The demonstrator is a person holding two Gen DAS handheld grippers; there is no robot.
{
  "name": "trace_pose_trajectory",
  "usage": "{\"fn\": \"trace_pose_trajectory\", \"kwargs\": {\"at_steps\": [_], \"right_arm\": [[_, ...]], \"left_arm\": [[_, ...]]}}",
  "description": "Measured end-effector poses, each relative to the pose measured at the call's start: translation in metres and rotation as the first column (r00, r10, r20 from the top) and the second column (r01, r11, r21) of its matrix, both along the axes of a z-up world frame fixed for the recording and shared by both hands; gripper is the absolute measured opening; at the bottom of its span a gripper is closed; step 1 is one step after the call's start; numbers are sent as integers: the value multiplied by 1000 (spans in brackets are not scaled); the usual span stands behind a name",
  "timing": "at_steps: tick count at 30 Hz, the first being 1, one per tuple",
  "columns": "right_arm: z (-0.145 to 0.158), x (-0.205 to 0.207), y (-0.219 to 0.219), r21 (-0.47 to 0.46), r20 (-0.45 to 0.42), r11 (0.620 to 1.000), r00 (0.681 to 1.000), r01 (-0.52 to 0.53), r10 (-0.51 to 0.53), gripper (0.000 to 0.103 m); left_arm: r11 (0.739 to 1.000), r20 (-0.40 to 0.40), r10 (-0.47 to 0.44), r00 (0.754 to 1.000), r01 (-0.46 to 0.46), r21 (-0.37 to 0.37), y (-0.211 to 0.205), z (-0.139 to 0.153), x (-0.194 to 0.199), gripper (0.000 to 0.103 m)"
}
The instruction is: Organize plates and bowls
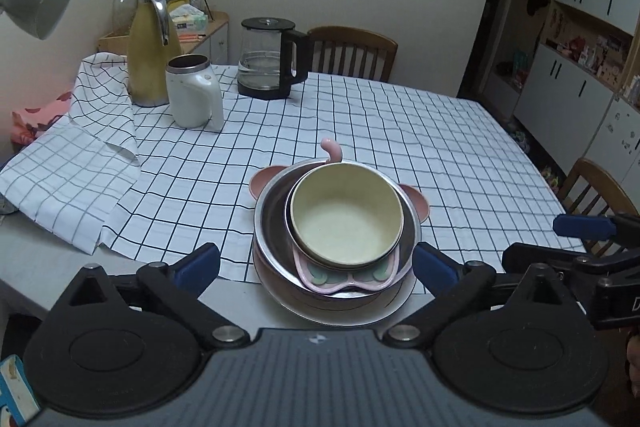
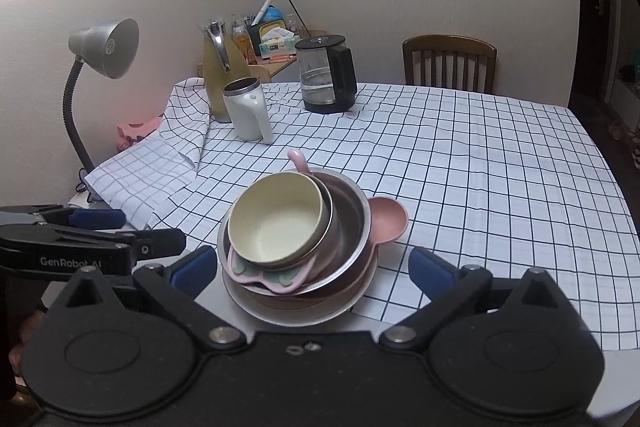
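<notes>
A stack of dishes stands at the table's near edge. A cream bowl (image 1: 346, 217) (image 2: 276, 223) lies on top, tilted, in a steel bowl (image 1: 272, 223) (image 2: 352, 223). Under them are a pink butterfly-shaped plate (image 1: 344, 277) (image 2: 264, 277), a pink eared dish (image 1: 418, 203) (image 2: 386, 219) and a white plate (image 1: 340, 315) (image 2: 296, 311) at the bottom. My left gripper (image 1: 316, 267) is open, its fingers on either side of the stack's near rim, holding nothing. My right gripper (image 2: 312, 269) is open too, close in front of the stack. Each gripper shows at the edge of the other's view.
A checked cloth (image 1: 360, 131) covers the table. At the back stand a white mug (image 1: 194, 93), a yellow thermos (image 1: 150, 47) and a glass kettle (image 1: 272, 59). A desk lamp (image 2: 104, 47) stands at the left. Wooden chairs (image 1: 352, 51) stand behind and right.
</notes>
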State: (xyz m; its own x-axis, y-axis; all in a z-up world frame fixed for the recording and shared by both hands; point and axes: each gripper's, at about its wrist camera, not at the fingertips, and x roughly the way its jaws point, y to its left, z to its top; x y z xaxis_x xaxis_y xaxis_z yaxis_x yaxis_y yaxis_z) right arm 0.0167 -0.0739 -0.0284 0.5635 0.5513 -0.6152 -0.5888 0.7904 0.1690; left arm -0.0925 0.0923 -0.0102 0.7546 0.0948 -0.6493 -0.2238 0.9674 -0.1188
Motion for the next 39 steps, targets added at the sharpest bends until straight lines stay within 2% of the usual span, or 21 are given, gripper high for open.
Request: {"fn": "trace_pose_trajectory", "kwargs": {"at_steps": [8, 13, 24, 30, 39], "right_arm": [[10, -19, -7, 2, 42, 998, 997, 62, -62, 103], [14, -27, -3, 40, 27, 990, 990, 139, -140, 103], [12, -36, -3, 44, 37, 967, 966, 253, -254, 103], [10, -38, -2, 50, 28, 969, 969, 243, -245, 103], [14, -41, -2, 55, 63, 976, 975, 212, -215, 103]], "left_arm": [[999, 23, -34, 999, 34, -8, 2, 11, -10, 103], [999, 29, -42, 999, 42, -7, 6, 19, -15, 103], [999, 42, -37, 998, 37, 9, 4, 25, -26, 103], [1000, 71, -30, 997, 30, 9, 3, 29, -32, 103], [1000, 72, -16, 997, 16, -3, -2, 28, -36, 103]]}}
